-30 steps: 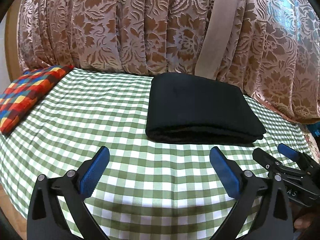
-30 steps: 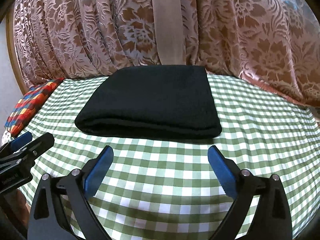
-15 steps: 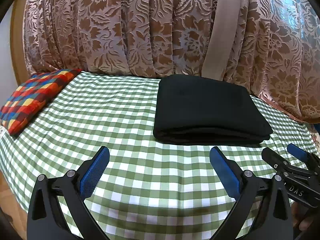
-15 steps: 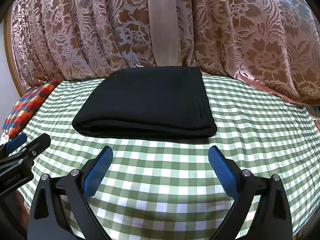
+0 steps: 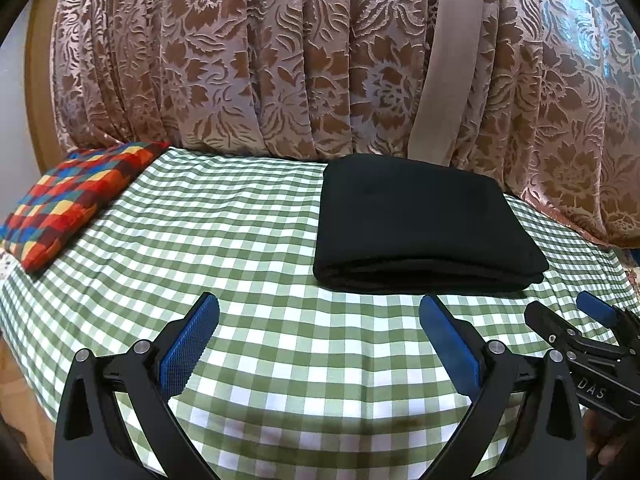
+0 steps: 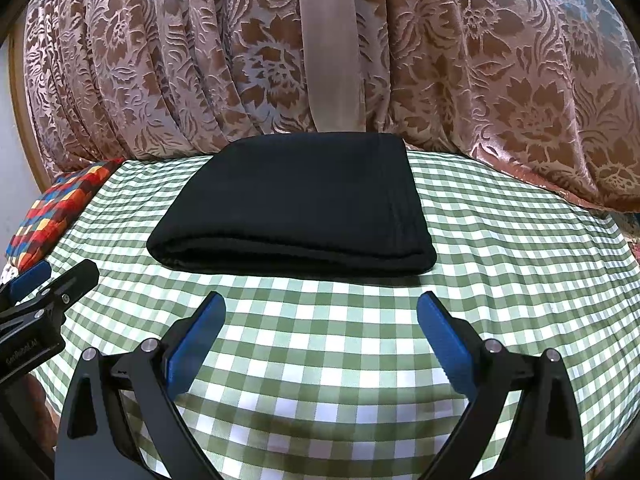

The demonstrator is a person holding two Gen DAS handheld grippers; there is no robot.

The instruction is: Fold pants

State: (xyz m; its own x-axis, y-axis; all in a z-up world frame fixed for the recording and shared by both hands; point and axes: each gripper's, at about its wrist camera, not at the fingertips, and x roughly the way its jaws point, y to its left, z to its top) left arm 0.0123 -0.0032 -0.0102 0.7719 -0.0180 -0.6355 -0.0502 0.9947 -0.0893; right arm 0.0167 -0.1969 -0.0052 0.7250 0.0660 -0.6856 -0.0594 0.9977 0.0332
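you hold both the left gripper (image 5: pixel 319 334) and right gripper (image 6: pixel 321 330) wide open and empty, since the pants (image 6: pixel 292 204) lie folded ahead of the fingertips, apart.

Across the upper frame we see a pink-brown floral curtain (image 5: pixel 248 60) in heavy folds, with a plain beige band (image 5: pixel 448 72) hanging down it. Below spreads a green-and-white checked tablecloth (image 5: pixel 224 240); at left lies a multicoloured checked cushion (image 5: pixel 76 200).
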